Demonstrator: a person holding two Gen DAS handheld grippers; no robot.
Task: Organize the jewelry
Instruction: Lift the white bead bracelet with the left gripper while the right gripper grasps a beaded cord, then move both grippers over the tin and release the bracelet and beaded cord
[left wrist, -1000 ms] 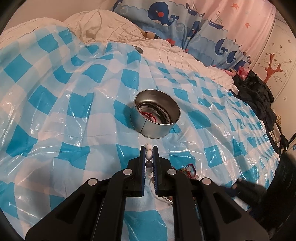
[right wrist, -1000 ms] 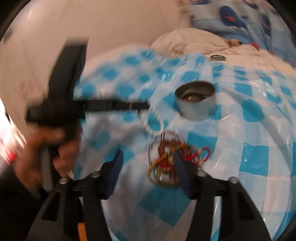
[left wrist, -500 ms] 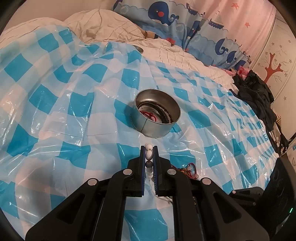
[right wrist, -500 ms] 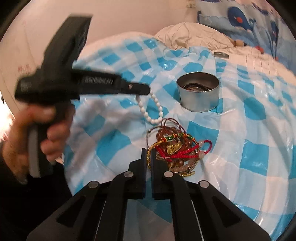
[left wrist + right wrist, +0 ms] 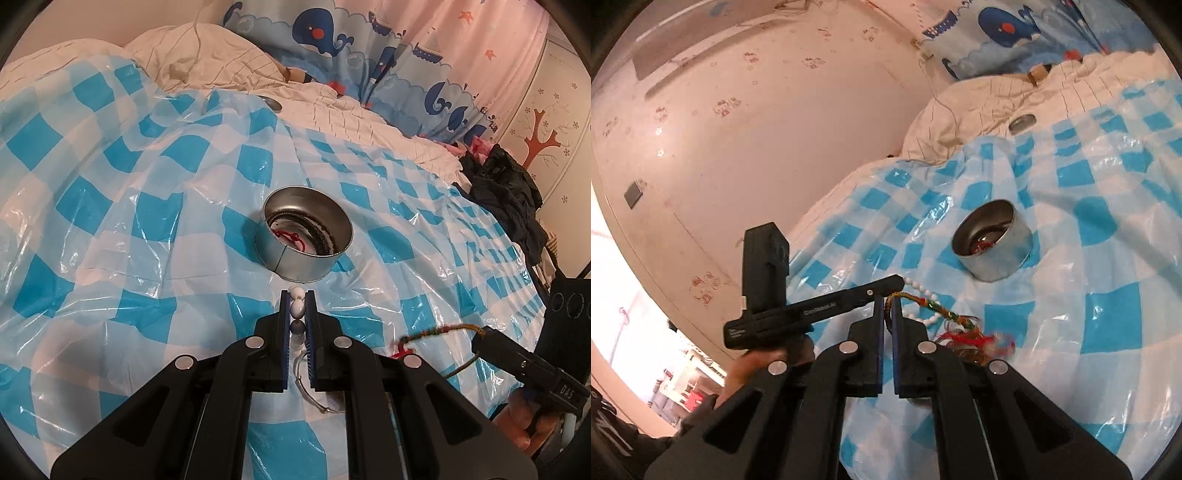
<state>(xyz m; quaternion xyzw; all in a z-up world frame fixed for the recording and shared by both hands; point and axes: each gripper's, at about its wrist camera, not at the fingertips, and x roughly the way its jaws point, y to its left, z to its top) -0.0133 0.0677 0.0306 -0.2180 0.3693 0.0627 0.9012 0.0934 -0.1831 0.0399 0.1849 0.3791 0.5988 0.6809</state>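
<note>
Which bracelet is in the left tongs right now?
The white bead bracelet, pinched between the left tongs. The multicolour woven cord is in the right tongs; a red cord and dark band already lie in the tin.

The tin (image 5: 303, 236) is smooth shiny metal. The checked sheet (image 5: 110, 206) is glossy, wrinkled plastic. The bead bracelet (image 5: 297, 306) looks smooth, the blanket (image 5: 221, 62) matt cloth.

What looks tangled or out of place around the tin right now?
Each hand-held gripper holds jewelry: the left pinches the white bead string, the right a multicolored braided cord. The cord crosses the beads in the right view, so they may be tangled. The metal tin sits upright, unspilled.
</note>
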